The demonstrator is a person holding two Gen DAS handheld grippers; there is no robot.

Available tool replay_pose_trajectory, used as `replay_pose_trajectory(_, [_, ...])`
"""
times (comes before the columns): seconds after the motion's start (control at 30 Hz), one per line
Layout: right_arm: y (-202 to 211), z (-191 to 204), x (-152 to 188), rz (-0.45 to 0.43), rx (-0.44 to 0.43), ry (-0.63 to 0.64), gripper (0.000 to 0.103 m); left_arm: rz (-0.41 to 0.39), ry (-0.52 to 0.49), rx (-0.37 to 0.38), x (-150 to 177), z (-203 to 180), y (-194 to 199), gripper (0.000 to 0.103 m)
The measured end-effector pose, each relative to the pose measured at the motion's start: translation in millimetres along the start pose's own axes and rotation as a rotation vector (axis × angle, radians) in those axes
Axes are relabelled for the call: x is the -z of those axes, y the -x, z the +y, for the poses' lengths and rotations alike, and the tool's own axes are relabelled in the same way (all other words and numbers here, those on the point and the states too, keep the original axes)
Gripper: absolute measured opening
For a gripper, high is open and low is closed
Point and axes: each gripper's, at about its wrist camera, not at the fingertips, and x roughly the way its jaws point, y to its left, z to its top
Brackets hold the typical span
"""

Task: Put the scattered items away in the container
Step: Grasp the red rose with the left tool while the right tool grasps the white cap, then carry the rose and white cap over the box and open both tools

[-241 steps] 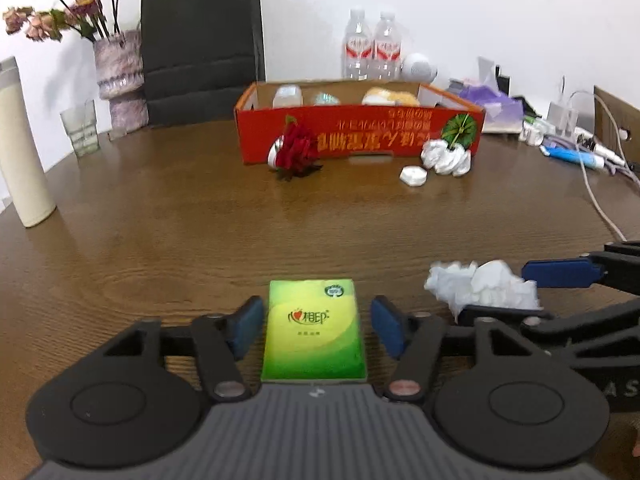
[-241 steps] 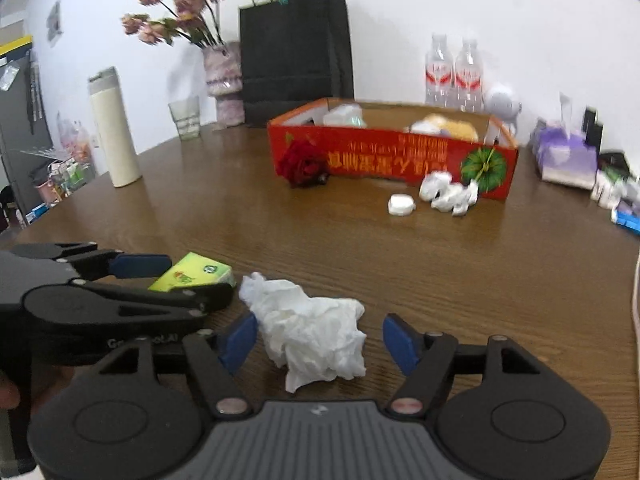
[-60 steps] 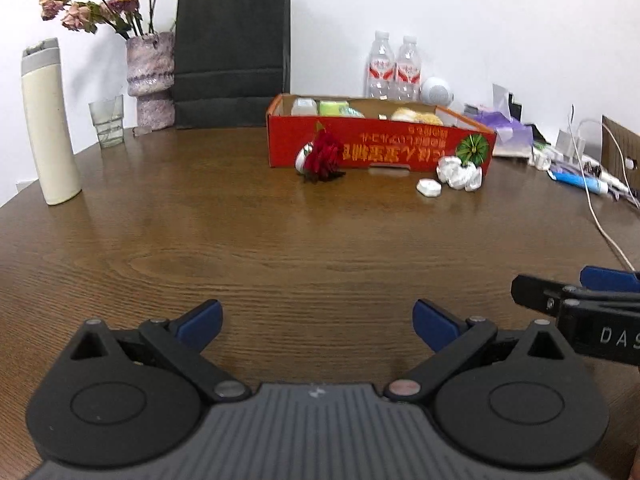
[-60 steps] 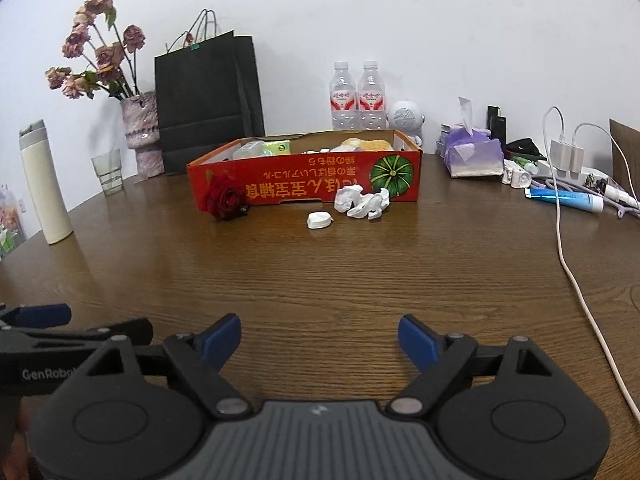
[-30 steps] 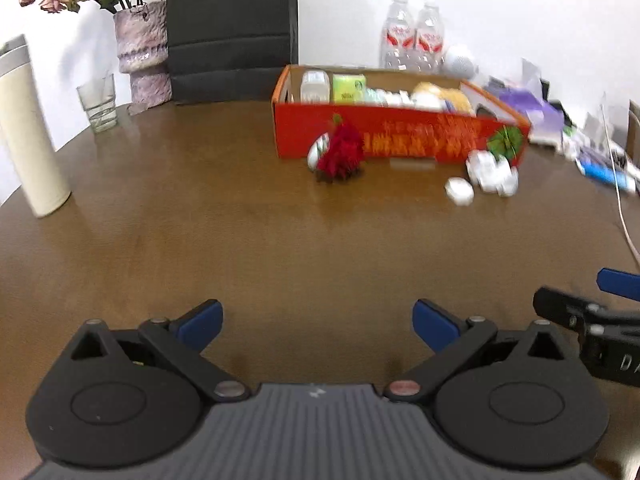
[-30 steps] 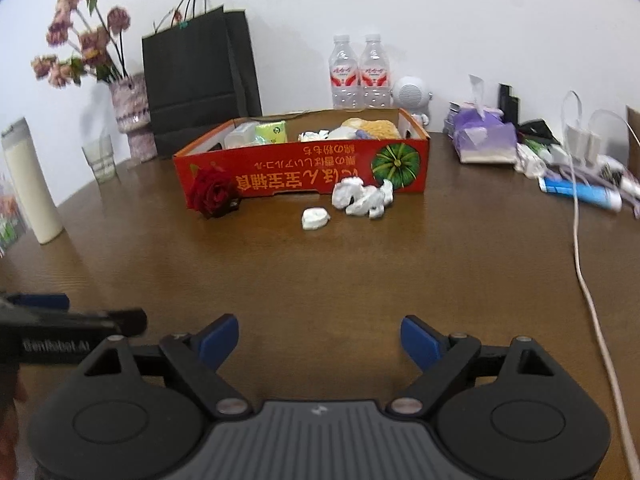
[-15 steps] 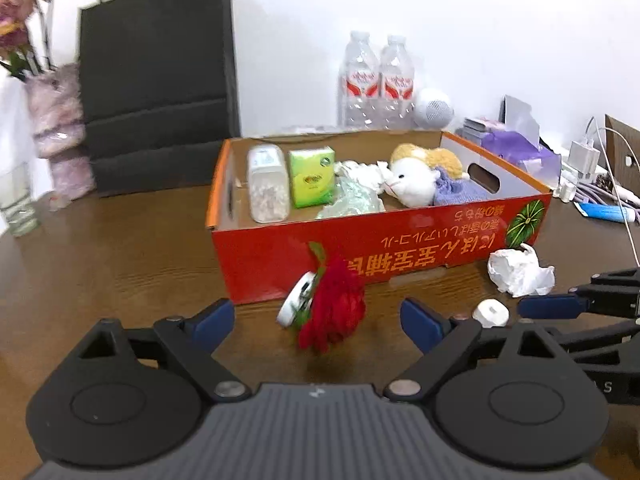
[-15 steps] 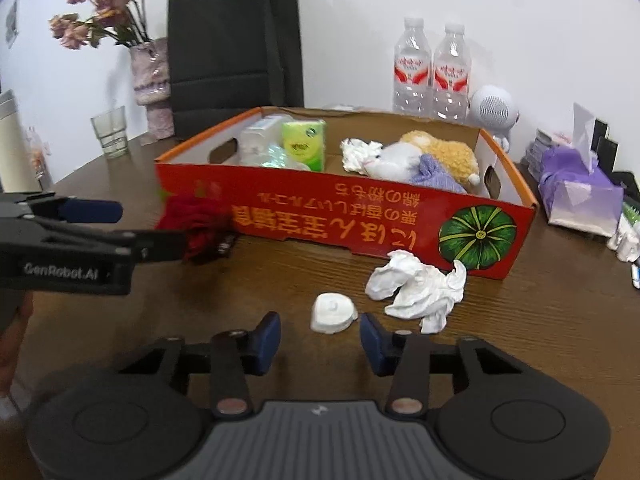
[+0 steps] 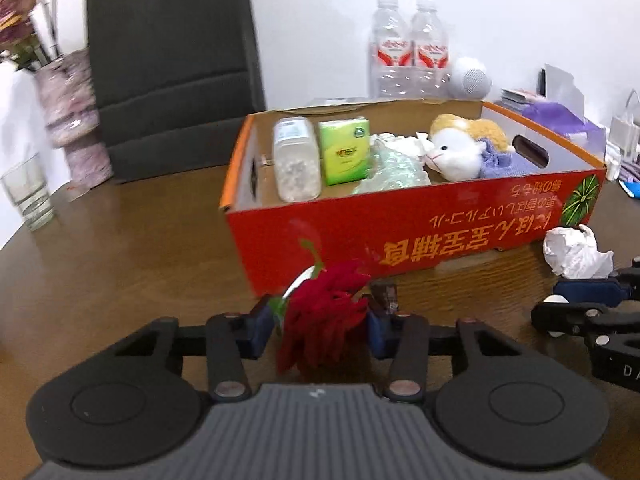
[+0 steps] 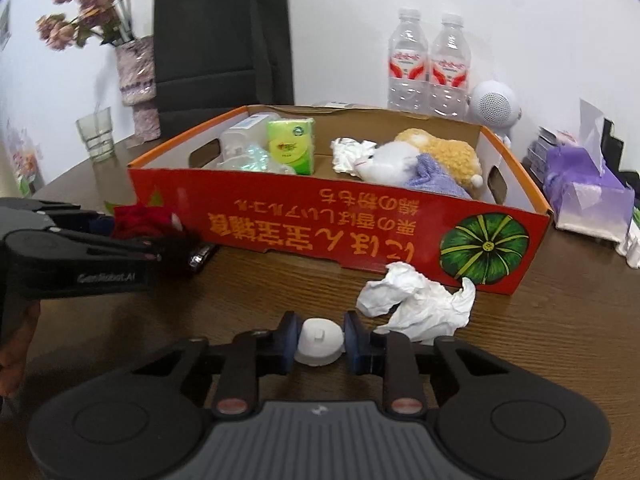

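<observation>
A: Since a second ago both grippers have come in from the open table to the front of the red box [image 9: 400,236], and both pairs of jaws have just been closing. The left gripper [image 9: 320,322] now pinches the red fabric rose [image 9: 324,312], which sits just before the box's front wall near its left corner.

B: And the right gripper [image 10: 320,338]?

A: Its pads press on the small white cap [image 10: 320,342], out in front of the box's middle.

B: So this is the grasp step. Next?

A: I'd judge a lift clear of the front wall, then a release inside, beside the green tissue pack [image 10: 291,145] and plush toy [image 10: 420,160].

B: Anything in the way?

A: The crumpled tissue [image 10: 416,300] lies against the box's front right, just beside the cap, not yet picked up. The black bag [image 10: 224,40] and bottles [image 10: 428,64] stand behind the box, well apart.
</observation>
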Motion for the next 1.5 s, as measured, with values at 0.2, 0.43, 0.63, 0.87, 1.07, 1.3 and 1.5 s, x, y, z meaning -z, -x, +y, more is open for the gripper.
replay_pose_trajectory(0.2, [43,11,9,-0.082,0.007,-0.009,0.023,-0.053,0.057,-0.009,22,4,49,0.040])
replay_pose_trajectory(0.43, [122,33,41,-0.202,0.029,-0.033,0.023,-0.124,0.169,-0.021,61,0,135,0.041])
replay_pose_trajectory(0.63, [173,51,81,-0.325,0.111,-0.048,0.023,-0.222,0.181,-0.062,106,-30,194,0.041])
replay_pose_trajectory(0.87, [201,57,115,-0.340,0.154,-0.105,0.023,-0.232,0.178,-0.006,131,-51,223,0.041])
replay_pose_trajectory(1.07, [219,67,136,-0.343,0.147,-0.118,0.024,-0.337,0.116,-0.021,138,-66,254,0.041])
replay_pose_trajectory(1.3, [239,79,144,-0.369,0.154,-0.117,0.024,-0.343,0.094,-0.018,136,-70,267,0.041])
replay_pose_trajectory(1.5, [248,79,141,-0.392,0.160,-0.118,0.024,-0.385,0.096,-0.037,122,-67,273,0.041])
